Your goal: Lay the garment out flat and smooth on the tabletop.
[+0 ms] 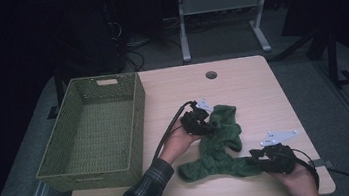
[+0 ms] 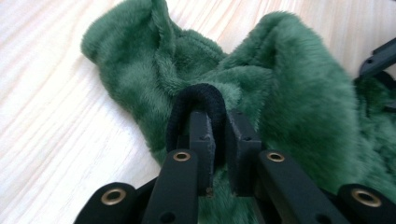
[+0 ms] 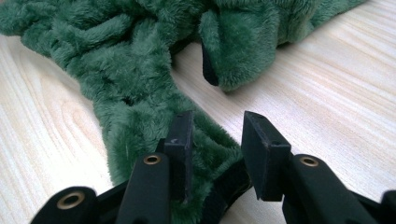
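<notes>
Two claws are working one green fleece garment [image 1: 218, 145], and nothing is sitting in the basket [image 1: 136, 128] yet, so by my reading any putting away is hardly begun. The worktop [image 1: 251, 83] is lying mostly bare beyond both claws, giving wide room on the far side; its near edge is running close behind the right claw [image 1: 265, 157], so little room is left there. The basket is standing well to the left of the left claw [image 1: 200, 122], its rim overhanging the worktop's left edge, with an open strip between. The garment is lying crumpled between the claws, touching both. The left claw is pinching a black elastic band [image 2: 198, 105] on the garment, jaws nearly together. The right claw is standing open, one jaw resting on the fleece, gripping nothing.
</notes>
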### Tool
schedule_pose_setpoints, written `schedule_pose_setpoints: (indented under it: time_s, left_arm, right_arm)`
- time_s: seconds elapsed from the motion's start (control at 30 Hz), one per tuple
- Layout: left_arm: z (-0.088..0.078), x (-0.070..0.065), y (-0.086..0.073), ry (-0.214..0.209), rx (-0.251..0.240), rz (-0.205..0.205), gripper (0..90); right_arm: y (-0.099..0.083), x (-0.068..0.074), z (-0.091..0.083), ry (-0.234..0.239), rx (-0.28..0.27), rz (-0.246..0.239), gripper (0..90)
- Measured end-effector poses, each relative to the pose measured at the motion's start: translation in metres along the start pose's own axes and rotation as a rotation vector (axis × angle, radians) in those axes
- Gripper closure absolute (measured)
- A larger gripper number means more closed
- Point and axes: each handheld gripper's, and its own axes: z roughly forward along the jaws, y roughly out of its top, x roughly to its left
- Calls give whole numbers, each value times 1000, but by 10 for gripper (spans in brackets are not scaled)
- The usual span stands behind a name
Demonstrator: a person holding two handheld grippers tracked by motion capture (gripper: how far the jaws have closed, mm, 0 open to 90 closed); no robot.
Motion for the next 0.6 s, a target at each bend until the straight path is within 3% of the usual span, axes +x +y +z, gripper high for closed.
schedule_pose_setpoints:
  time_s: [0.03,0.13,0.27,0.6]
  left_arm:
    - [-6,0,-1,7,-4,16,826]
    - [-25,-4,-7,19,-37,13,827]
    - [-42,-9,-19,39,-74,-11,826]
    - [-51,-5,-32,51,-60,-39,828]
  right_arm:
    - [0,0,0,-3,0,0,636]
    - [3,1,2,0,-8,10,636]
    - [9,3,8,6,-5,9,636]
    - [22,-1,27,-15,-2,57,637]
